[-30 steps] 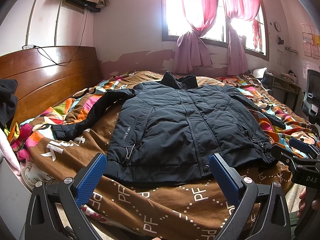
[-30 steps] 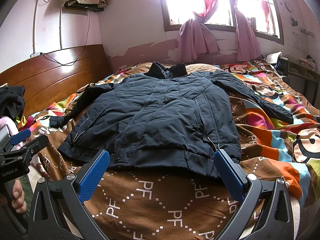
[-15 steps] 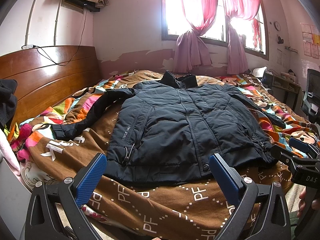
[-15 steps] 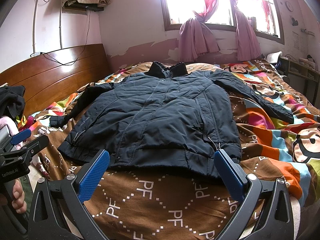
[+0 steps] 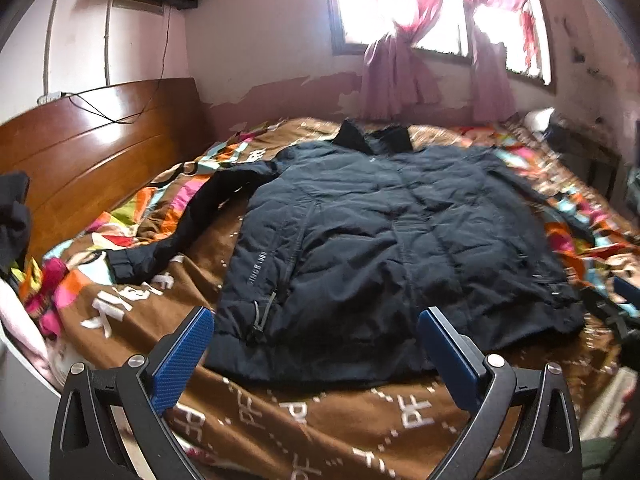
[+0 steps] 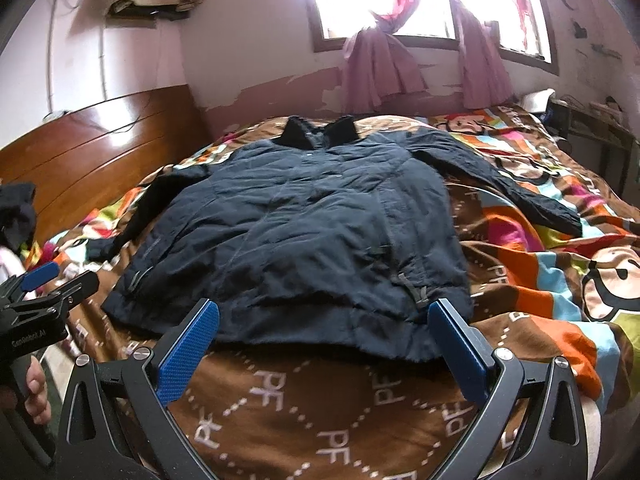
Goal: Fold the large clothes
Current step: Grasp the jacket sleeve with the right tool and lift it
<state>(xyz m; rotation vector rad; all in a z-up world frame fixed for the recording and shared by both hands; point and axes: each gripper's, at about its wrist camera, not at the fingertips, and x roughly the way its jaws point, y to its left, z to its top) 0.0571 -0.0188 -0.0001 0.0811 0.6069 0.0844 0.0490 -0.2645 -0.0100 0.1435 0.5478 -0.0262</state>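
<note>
A dark navy padded jacket [image 5: 380, 240] lies flat and face up on the bed, collar toward the window, sleeves spread to both sides. It also shows in the right wrist view [image 6: 304, 232]. My left gripper [image 5: 316, 344] is open and empty just short of the jacket's hem, near its left corner. My right gripper [image 6: 324, 340] is open and empty just short of the hem, near its right corner. The left gripper [image 6: 40, 292] also shows at the left edge of the right wrist view.
The bed has a brown and multicoloured blanket [image 6: 340, 412]. A wooden headboard [image 5: 88, 148] runs along the left. Dark clothes [image 5: 14, 216] hang at the far left. A window with pink curtains [image 6: 380, 56] is behind. A desk [image 6: 592, 128] stands at the right.
Both grippers have moved and tilted slightly, and the views are now blurred with motion. The jacket lies as before. Both grippers stay open.
</note>
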